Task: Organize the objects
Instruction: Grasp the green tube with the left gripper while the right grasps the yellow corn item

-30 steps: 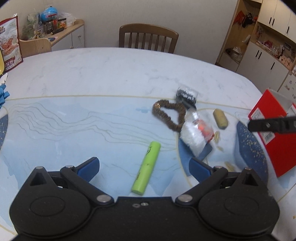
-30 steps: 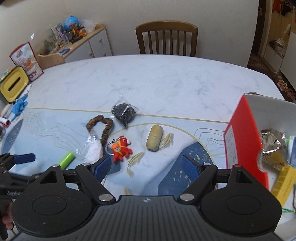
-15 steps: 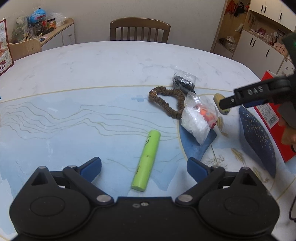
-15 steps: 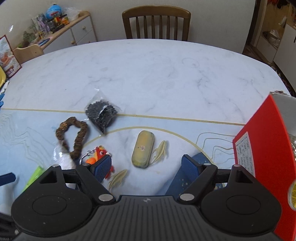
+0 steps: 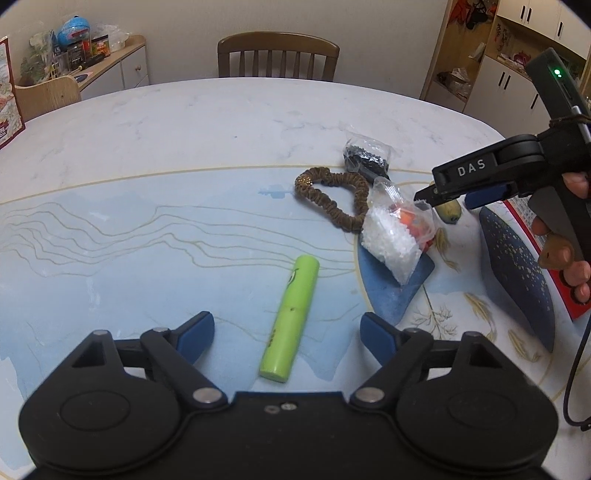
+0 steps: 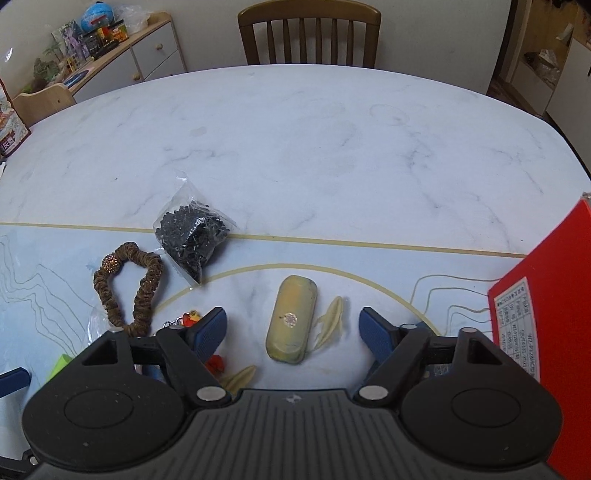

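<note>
Table (image 6: 314,140): oval, white marble-look top at the far half; nearer half carries a pale blue printed pattern with thin gold contour lines, a gold arc, dark blue speckled shapes and small gold fish motifs.

Wooden chair (image 5: 277,55) pushed in at the far edge, slatted back, centre of view; also seen from the right wrist (image 6: 309,31).

Low sideboard (image 5: 114,64) against the far-left wall, white doors with round knobs, top crowded with jars, packets and a blue globe-like item (image 6: 96,14). Light wooden child's seat (image 5: 46,94) just in front of it.

Tall cabinets (image 5: 517,44) far right, white doors, open shelves with clutter.

Printed packet (image 5: 7,110) standing at the left table edge.
</note>
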Motion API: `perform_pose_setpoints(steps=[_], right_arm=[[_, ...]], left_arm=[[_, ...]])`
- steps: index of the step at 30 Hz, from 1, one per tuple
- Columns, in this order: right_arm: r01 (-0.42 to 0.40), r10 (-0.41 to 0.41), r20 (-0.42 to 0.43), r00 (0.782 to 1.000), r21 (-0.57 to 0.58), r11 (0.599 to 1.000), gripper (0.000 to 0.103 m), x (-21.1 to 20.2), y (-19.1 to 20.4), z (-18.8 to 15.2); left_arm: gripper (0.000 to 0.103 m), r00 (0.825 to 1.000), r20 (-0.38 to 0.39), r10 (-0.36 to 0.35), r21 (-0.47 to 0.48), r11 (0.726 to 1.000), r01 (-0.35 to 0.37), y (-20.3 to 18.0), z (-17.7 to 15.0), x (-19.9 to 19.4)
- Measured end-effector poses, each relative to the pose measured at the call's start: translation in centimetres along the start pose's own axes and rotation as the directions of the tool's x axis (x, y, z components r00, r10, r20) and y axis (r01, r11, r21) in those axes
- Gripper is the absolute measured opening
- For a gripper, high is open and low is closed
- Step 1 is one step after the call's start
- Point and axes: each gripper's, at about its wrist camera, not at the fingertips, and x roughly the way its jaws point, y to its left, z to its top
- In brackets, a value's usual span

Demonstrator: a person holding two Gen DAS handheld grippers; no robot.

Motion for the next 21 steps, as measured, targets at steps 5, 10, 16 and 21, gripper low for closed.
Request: perform_pose_setpoints(steps=[5, 10, 16, 21], right_arm=[[0.004, -0.004, 0.012, 1.0, -0.012, 1.0, 0.062, -0.08, 0.33, 0.1], [0.022, -0.022, 0.014, 1.0, -0.036, 0.999, 0.045, -0.24, 0.69, 0.13], [0.044, -0.043, 0.01, 0.999, -0.055, 0.998, 0.031, -0.45, 1.0, 0.08], [0.046, -0.045, 0.014, 0.999, -0.063, 0.997, 0.021, -0.77, 1.01, -0.27]], left_arm=[[0.069, 1.0, 0.001, 0.013, 0.014, 1.0, -0.013, -0.13, 0.16, -0.01], [0.055, 1.0, 0.005, 0.022, 0.014, 1.0, -0.022, -0.19, 0.32, -0.1], [0.038, 1.0, 0.003, 0.022, 0.009, 1.0, -0.022, -0.26, 0.63, -0.11], [0.023, 1.0, 0.0, 0.008, -0.002, 1.0, -0.008, -0.33, 0.82, -0.11]])
